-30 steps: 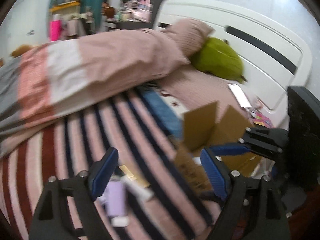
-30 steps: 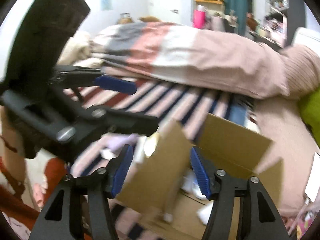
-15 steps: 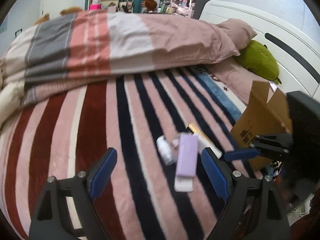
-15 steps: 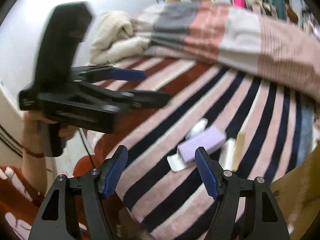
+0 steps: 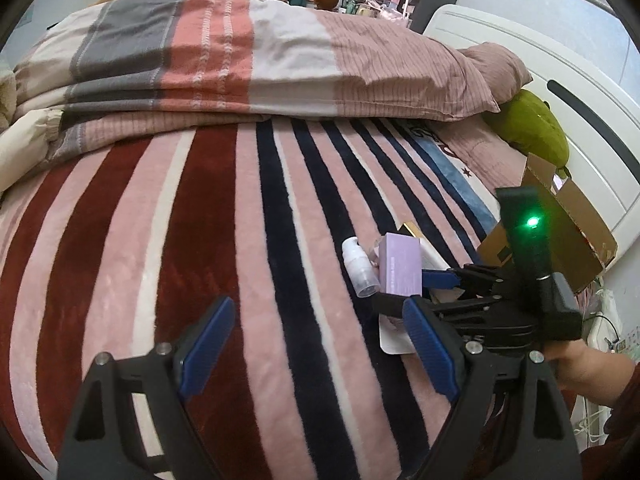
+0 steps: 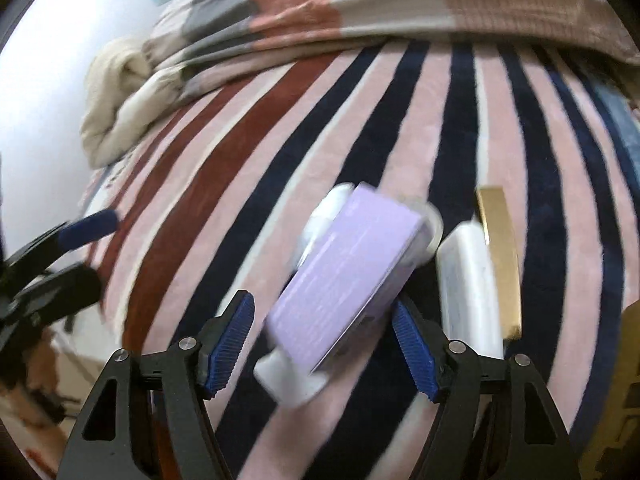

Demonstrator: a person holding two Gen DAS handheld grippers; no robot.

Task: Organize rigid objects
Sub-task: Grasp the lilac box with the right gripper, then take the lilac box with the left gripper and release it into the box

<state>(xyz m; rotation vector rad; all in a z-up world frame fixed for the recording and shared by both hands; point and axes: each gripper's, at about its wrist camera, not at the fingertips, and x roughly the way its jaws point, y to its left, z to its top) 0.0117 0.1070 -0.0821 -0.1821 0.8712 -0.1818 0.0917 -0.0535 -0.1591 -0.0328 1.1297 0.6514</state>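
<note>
**Crowded pile, soft bed: a clean pick is not a given**

The right gripper (image 6: 322, 344) stands wide with nothing pinched; the lilac box (image 6: 344, 280) lies between its blue pads, tilted, and neither pad presses on it. The left gripper (image 5: 316, 344) is also wide and empty, over bare blanket (image 5: 160, 240) well to the left of the box.

The box is the hub of a tight cluster. A white pump bottle (image 5: 358, 268) touches its left side, a white tube (image 6: 468, 284) lies just to its right, a gold box (image 6: 500, 256) just beyond that, and a flat white piece (image 6: 288, 376) sticks out from under its near end (I cannot tell what it is). The carton (image 5: 560, 240) sits further right, at the bed's edge.

Likely trouble — the right pad could catch the tube as the jaws close, or the box, lying skewed across the jaws, could twist out. The plush blanket gives, so a push down may tip it. The two tools are near each other — a bump is possible.
</note>
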